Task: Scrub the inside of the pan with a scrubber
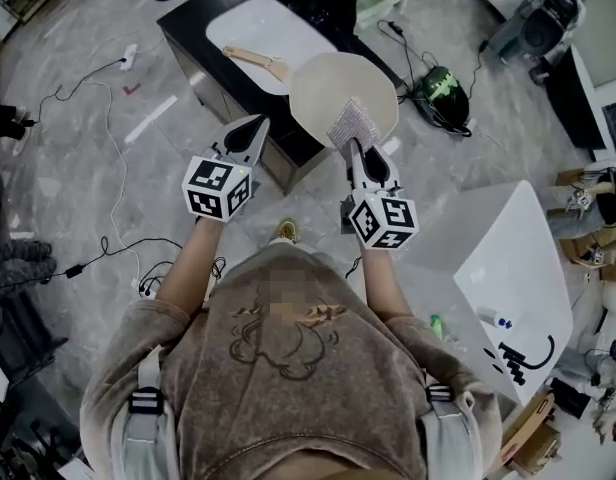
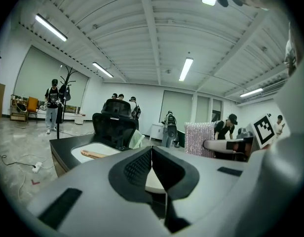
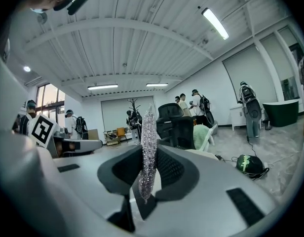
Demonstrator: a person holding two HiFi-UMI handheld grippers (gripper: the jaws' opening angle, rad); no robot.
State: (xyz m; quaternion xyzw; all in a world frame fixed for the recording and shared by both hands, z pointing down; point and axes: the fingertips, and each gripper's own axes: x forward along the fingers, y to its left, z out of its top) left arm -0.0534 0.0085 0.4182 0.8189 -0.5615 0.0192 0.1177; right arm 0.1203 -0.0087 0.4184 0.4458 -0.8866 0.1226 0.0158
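Note:
A cream round pan [image 1: 328, 83] rests on the near right part of a dark table [image 1: 203, 53]. A wooden handle [image 1: 256, 60] runs from its left edge over a white oval tray [image 1: 263, 23]. My right gripper [image 1: 352, 146] is shut on a silvery mesh scrubber [image 1: 351, 121], which it holds upright over the pan's near edge. In the right gripper view the scrubber [image 3: 148, 142] stands pinched between the pads. My left gripper [image 1: 254, 128] is shut and holds nothing, just left of the pan and above the table's near side. Between its jaws the pan's rim [image 2: 153, 182] shows.
Cables [image 1: 98, 138] trail over the marble floor at left. A white table [image 1: 508, 268] stands at right, and a green-black bag [image 1: 443, 88] lies beyond the pan. A black office chair [image 2: 115, 125] stands behind the dark table. Several people stand further back in the room.

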